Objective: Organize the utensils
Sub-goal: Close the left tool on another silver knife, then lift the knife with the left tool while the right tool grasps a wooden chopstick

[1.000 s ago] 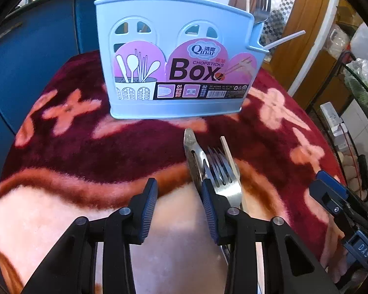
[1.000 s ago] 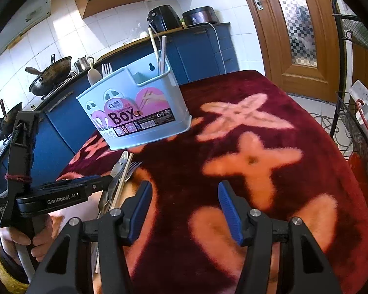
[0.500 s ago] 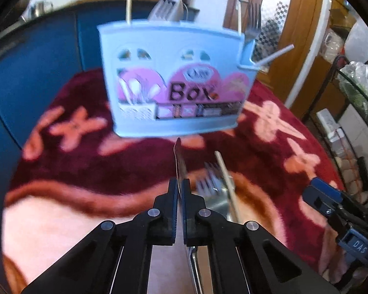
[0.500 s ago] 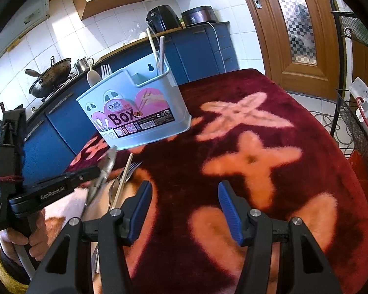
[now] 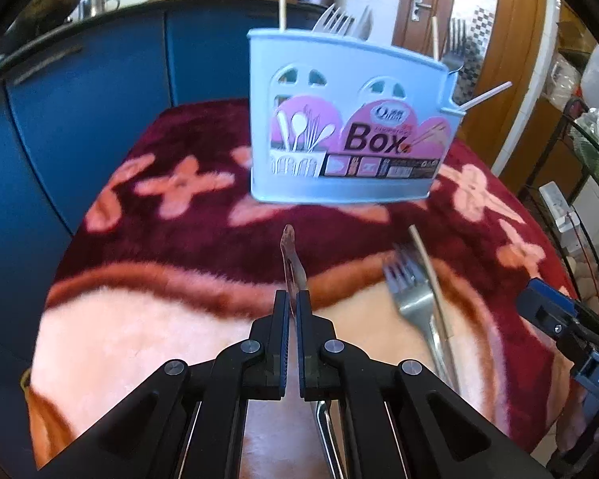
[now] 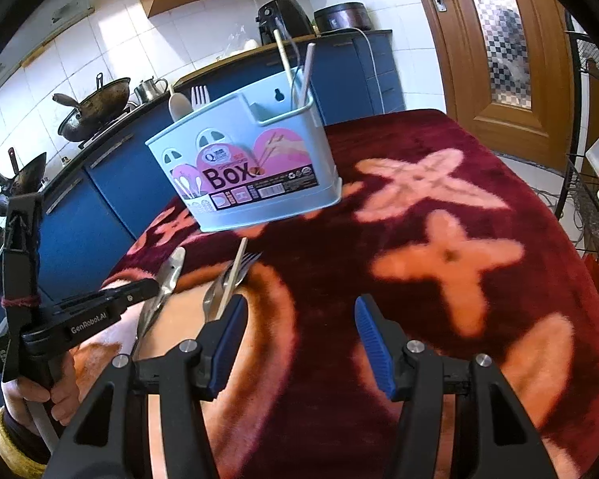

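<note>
from my left wrist camera, my left gripper (image 5: 292, 311) has its jaws pressed together on a metal knife (image 5: 292, 267), whose blade sticks out forward past the fingertips and is lifted off the red blanket (image 5: 203, 247). the blade tip points toward the light blue utensil box (image 5: 347, 127), which stands upright further back on the blanket with its pink "box" label facing me. forks (image 5: 337, 22) and a wooden chopstick (image 5: 282, 2) stick up out of the box. to the right of my jaws a fork (image 5: 413, 299) lies on the blanket with a loose chopstick (image 5: 427, 267) lying across it, both touching. at the far right edge i see part of my right gripper (image 5: 555, 319).

from my right wrist camera, my right gripper (image 6: 297, 343) is spread wide with nothing between its blue pads (image 6: 371, 335), hovering over the blanket (image 6: 439, 239). the fork (image 6: 229, 279) and chopstick (image 6: 231, 279) lie just ahead of my left-hand finger. further left, my left gripper (image 6: 151, 287) pinches the knife (image 6: 167, 279), tilted up off the cloth. the utensil box (image 6: 251, 171) stands beyond them, with a chopstick and other utensils in its compartments. a wok (image 6: 96, 107) sits on the counter behind.
</note>
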A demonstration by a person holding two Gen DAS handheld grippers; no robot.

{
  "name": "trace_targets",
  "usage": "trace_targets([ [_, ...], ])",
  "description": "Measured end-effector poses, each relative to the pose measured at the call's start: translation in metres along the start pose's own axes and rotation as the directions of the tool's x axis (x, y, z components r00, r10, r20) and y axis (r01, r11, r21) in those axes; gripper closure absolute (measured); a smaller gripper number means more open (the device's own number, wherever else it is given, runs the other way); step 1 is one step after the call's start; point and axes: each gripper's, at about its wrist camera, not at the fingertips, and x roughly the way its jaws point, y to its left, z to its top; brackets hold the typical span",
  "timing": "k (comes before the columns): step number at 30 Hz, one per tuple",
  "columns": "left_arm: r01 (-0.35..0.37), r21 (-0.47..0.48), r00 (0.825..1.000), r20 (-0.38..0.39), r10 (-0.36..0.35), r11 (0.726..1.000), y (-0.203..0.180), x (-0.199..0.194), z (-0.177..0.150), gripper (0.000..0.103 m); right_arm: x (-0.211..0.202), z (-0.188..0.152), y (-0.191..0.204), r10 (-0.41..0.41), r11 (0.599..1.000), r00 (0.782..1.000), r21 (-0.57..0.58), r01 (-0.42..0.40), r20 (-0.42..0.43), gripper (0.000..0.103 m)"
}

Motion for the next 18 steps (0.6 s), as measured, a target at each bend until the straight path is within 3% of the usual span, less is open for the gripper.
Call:
trace_targets([
  [8, 0.064, -0.048, 0.997, -0.038, -0.066, 0.997, 0.006, 0.009, -0.003, 0.098, 0.003, 0.000, 0.009, -0.003, 1.000, 1.000, -0.020, 0.003, -0.018, 0.044],
  [18, 0.185, -0.155, 0.977, -0.080, -0.199, 0.971, 0.021, 0.009, -0.006, 0.090, 0.007, 0.000, 0.016, -0.002, 1.000, 0.999, -0.022, 0.001, -0.037, 0.044],
])
